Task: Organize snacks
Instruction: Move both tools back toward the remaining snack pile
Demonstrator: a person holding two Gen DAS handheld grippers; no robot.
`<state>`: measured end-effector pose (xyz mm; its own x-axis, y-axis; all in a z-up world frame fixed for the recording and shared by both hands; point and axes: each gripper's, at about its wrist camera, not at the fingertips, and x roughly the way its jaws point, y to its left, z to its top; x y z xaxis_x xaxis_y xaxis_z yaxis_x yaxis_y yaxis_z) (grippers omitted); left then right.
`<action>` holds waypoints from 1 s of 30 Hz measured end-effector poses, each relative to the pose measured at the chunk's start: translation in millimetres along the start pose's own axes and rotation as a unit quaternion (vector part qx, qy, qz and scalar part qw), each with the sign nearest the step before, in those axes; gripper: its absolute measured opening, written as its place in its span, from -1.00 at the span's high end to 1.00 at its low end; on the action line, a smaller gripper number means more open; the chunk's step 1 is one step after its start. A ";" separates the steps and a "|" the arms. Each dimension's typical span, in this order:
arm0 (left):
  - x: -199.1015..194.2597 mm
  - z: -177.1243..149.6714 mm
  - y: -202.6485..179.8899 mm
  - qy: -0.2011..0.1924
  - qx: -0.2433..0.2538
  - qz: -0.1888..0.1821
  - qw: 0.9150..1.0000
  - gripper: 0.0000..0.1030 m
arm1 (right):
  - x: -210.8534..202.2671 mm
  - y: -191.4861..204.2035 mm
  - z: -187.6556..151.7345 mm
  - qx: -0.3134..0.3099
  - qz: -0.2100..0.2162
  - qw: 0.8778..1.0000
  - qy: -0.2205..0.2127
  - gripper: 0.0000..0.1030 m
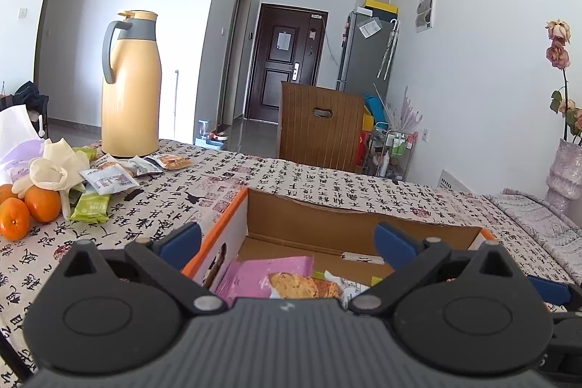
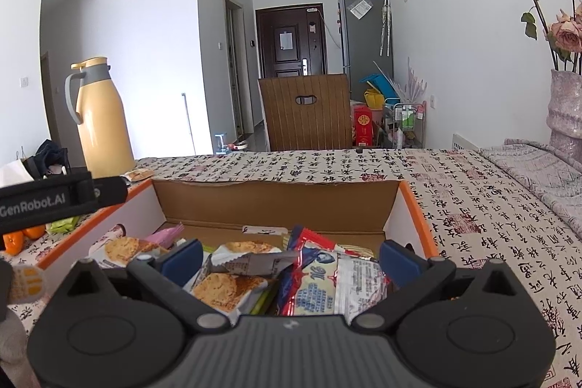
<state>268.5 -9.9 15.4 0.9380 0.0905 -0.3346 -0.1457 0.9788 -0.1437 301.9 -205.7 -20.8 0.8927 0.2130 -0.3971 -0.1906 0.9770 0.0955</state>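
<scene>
Cardboard box (image 2: 276,202) of snacks (image 2: 313,275) below right gripper (image 2: 291,259).

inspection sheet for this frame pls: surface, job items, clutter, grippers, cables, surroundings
Surface: table under a calligraphy-print tablecloth.
Job's things: open cardboard box holding snack packets; more loose packets lie on the cloth by the thermos.
Clutter: yellow thermos, oranges, crumpled cream glove, vase of dried roses.
Grippers: left gripper and right gripper both open over the box, nothing between the pads.
Cables: nothing seen on the table.
Surroundings: wooden chair, dark door, grey fridge, cluttered rack.
</scene>
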 end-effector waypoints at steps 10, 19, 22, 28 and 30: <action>-33.1 18.2 -8.8 -0.012 0.012 -0.016 1.000 -1.00 | -30.3 9.0 19.1 -0.015 -0.004 1.000 -0.019 -1.00; -74.9 15.1 7.0 -0.018 0.008 -0.025 0.999 -1.00 | -68.9 15.2 6.4 -0.015 -0.007 1.000 -0.022 -1.00; -87.1 6.0 14.4 -0.009 0.013 -0.028 0.999 -1.00 | -80.3 15.5 -3.5 -0.014 -0.009 1.000 -0.017 -1.00; -102.1 -25.3 28.4 0.023 0.025 -0.034 0.999 -1.00 | -102.5 13.2 -24.7 -0.007 -0.011 1.000 -0.004 -1.00; -103.8 -36.4 32.0 0.035 0.031 -0.033 0.998 -1.00 | -108.4 12.5 -32.6 -0.007 -0.014 1.000 0.002 -1.00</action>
<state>154.9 5.3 11.6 0.9206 0.0146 -0.3901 -0.0625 0.9919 -0.1105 189.5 -216.2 -6.3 0.8962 0.1862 -0.4028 -0.1719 0.9825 0.0717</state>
